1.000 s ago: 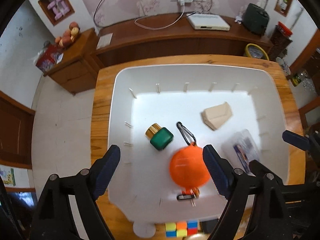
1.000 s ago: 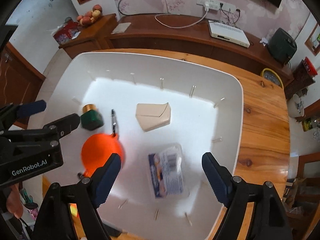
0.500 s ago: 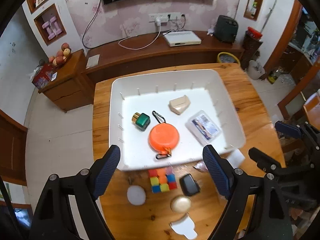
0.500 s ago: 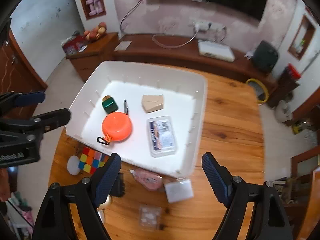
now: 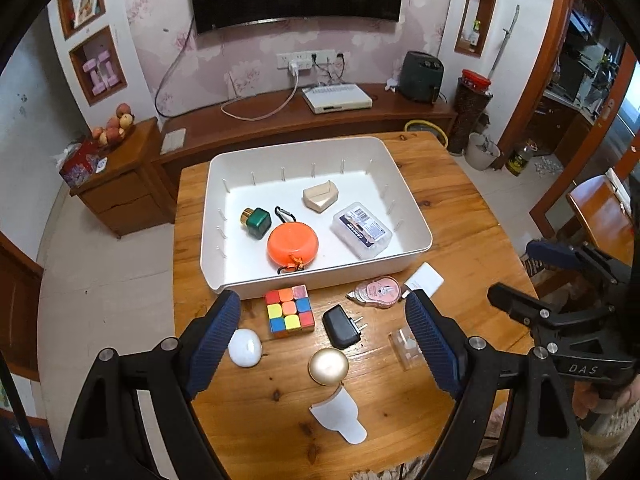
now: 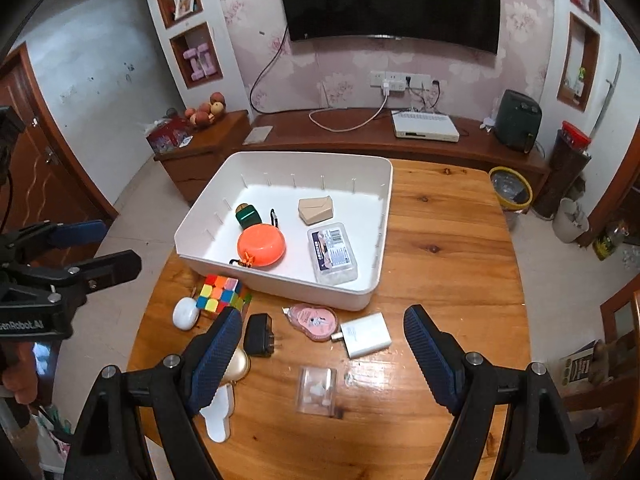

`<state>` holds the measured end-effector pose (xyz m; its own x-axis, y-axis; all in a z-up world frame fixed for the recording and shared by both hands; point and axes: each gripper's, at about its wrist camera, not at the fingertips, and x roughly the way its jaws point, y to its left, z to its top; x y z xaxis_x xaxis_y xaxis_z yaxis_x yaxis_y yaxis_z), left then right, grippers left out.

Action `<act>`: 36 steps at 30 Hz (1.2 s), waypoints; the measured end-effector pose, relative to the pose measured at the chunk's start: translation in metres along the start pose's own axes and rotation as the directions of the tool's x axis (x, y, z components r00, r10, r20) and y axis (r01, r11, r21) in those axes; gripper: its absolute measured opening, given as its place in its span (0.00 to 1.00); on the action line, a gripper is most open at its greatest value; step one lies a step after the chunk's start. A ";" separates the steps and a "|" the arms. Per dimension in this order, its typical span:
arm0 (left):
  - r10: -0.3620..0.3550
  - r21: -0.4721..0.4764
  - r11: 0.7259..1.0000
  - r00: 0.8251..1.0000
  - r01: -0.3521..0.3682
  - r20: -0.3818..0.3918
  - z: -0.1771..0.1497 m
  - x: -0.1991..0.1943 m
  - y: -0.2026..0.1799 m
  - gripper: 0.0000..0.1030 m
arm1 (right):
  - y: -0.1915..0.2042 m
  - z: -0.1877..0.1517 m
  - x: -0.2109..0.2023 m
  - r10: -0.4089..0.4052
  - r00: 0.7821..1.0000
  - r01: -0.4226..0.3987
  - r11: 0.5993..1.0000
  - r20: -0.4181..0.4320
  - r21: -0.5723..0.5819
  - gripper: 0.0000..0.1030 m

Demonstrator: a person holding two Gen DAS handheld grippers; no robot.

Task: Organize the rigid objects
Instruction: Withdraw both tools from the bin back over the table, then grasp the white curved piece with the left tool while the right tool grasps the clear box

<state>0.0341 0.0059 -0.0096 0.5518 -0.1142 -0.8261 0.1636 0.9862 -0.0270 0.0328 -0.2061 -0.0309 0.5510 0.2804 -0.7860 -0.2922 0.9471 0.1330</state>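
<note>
Both wide, holding nothing: left gripper (image 5: pixel 323 340) low in frame above the Rubik's cube (image 5: pixel 289 309); right gripper (image 6: pixel 323 350) above the white charger (image 6: pixel 366 335).

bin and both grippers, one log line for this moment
left gripper: open, empty | right gripper: open, empty | white bin: four items | rubik's cube: on table

The right tool (image 6: pixel 323 354) hung wide open above the desk (image 6: pixel 448 264), gripping nothing. Between its fingers lay a white charger (image 6: pixel 366 335); the white bin (image 6: pixel 372 232) sat beyond.
</note>
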 end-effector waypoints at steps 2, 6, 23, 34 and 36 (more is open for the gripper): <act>0.003 -0.007 1.000 1.000 -0.003 0.015 -0.008 -0.004 0.000 0.84 | -0.002 -0.011 0.000 0.032 0.999 -0.032 0.999 0.003 0.009 0.81; 0.021 -0.034 0.999 0.999 -0.019 0.043 -0.029 -0.005 0.003 0.84 | -0.005 -0.029 0.002 0.042 0.999 -0.043 0.999 0.012 0.030 0.81; -0.004 -0.234 0.972 0.990 -0.029 -0.141 -0.126 0.078 0.020 0.84 | -0.014 -0.097 0.057 -0.019 0.998 0.024 0.995 -0.056 0.095 0.81; -0.060 -0.311 0.950 0.974 -0.011 -0.219 -0.159 0.116 0.016 0.84 | -0.014 -0.121 0.092 -0.039 0.992 0.046 0.997 -0.121 0.063 0.81; -0.077 -0.320 0.947 0.970 0.000 -0.230 -0.162 0.122 0.014 0.84 | -0.014 -0.125 0.098 -0.033 0.991 0.042 0.997 -0.133 0.061 0.81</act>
<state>-0.0290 0.0250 -0.2018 0.3349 -0.1594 -0.9287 -0.1072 0.9727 -0.2057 -0.0070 -0.2118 -0.1856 0.4512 0.2255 -0.8635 -0.2210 0.9656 0.1367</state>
